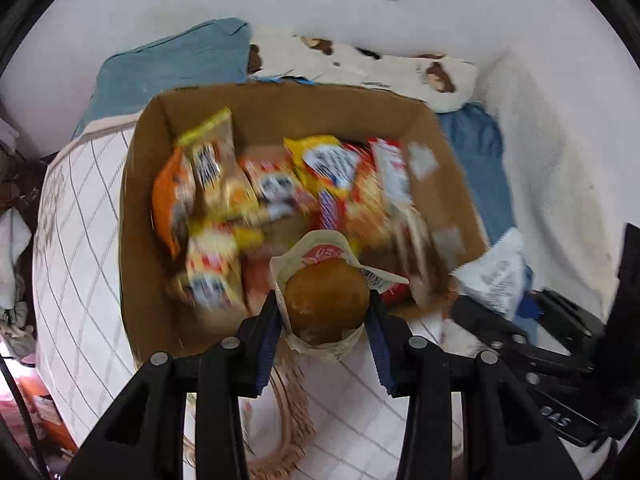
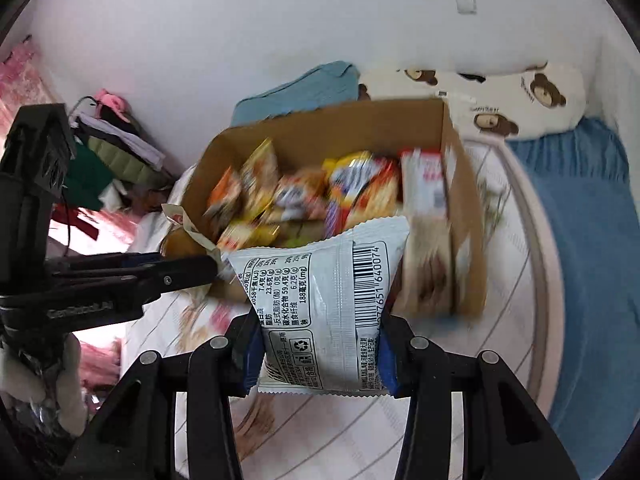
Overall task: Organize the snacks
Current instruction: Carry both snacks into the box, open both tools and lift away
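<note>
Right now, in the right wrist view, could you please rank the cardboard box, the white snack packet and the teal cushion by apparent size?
1. cardboard box
2. white snack packet, enlarged by nearness to the camera
3. teal cushion, partly hidden behind the box

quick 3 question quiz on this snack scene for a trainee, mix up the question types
1. True or false: the left hand-held gripper is shut on a wrapped brown bun.
2. Multiple choice: what does the right hand-held gripper hold? A) an orange chip bag B) a white snack packet with a barcode C) nothing
3. Fill in: most of the colourful snack packs lie inside a brown ______ box.

Key
1. True: both pads press the bun's wrapper.
2. B: its printed back faces the camera.
3. Cardboard: it sits open-topped on the checked bedding.
</note>
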`<move>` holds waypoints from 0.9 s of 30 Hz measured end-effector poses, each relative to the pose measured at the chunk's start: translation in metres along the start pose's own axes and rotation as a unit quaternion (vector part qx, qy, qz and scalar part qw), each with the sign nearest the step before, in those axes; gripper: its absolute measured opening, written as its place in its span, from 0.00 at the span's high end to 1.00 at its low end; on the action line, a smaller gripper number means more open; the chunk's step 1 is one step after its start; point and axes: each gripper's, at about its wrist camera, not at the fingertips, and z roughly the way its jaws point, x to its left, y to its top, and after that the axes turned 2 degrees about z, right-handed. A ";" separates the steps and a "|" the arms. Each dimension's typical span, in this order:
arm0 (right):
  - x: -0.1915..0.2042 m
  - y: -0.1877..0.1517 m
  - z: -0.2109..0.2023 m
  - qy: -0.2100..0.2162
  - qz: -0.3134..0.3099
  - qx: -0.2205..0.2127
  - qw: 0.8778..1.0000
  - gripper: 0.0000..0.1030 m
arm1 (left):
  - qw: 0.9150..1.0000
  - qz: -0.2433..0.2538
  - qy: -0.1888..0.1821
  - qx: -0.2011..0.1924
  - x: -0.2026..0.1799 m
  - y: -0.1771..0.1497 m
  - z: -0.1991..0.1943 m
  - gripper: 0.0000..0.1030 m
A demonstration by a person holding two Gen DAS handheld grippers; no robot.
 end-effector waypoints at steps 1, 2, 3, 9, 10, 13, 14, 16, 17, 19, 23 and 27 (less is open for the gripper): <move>-0.001 0.012 0.011 -0.005 0.001 0.005 1.000 0.53 | 1.000 0.001 0.008 0.011 0.005 0.011 0.008 0.63; -0.003 0.027 0.023 -0.016 -0.003 0.015 1.000 0.53 | 1.000 -0.006 0.014 0.027 0.013 0.026 0.023 0.63; -0.005 0.038 0.033 -0.021 -0.001 0.020 1.000 0.53 | 0.999 -0.012 0.018 0.039 0.019 0.036 0.033 0.63; -0.011 0.070 0.091 -0.024 0.005 0.064 0.998 0.51 | 0.995 -0.032 0.039 0.092 0.043 0.064 0.074 0.62; -0.012 0.072 0.098 -0.025 0.008 0.070 0.997 0.48 | 0.994 -0.035 0.039 0.099 0.045 0.066 0.078 0.62; -0.015 0.077 0.121 -0.053 0.010 0.111 0.992 0.02 | 0.991 -0.044 0.043 0.118 0.051 0.068 0.085 0.44; -0.015 0.076 0.122 -0.056 0.008 0.113 0.992 0.02 | 0.991 -0.042 0.047 0.117 0.051 0.068 0.085 0.25; -0.016 0.076 0.124 -0.078 0.006 0.115 0.990 0.02 | 0.992 -0.039 0.057 0.107 0.051 0.067 0.081 0.11; -0.017 0.075 0.124 -0.082 0.005 0.116 0.990 0.02 | 0.992 -0.038 0.059 0.105 0.052 0.067 0.081 0.11; -0.020 0.073 0.125 -0.095 0.004 0.115 0.989 0.02 | 0.992 -0.037 0.062 0.103 0.051 0.063 0.077 0.09; -0.022 0.065 0.121 -0.120 -0.001 0.115 0.986 0.02 | 0.993 -0.032 0.071 0.086 0.047 0.058 0.072 0.04; -0.025 0.057 0.113 -0.133 0.002 0.108 0.985 0.02 | 0.994 -0.039 0.070 0.072 0.049 0.050 0.066 0.04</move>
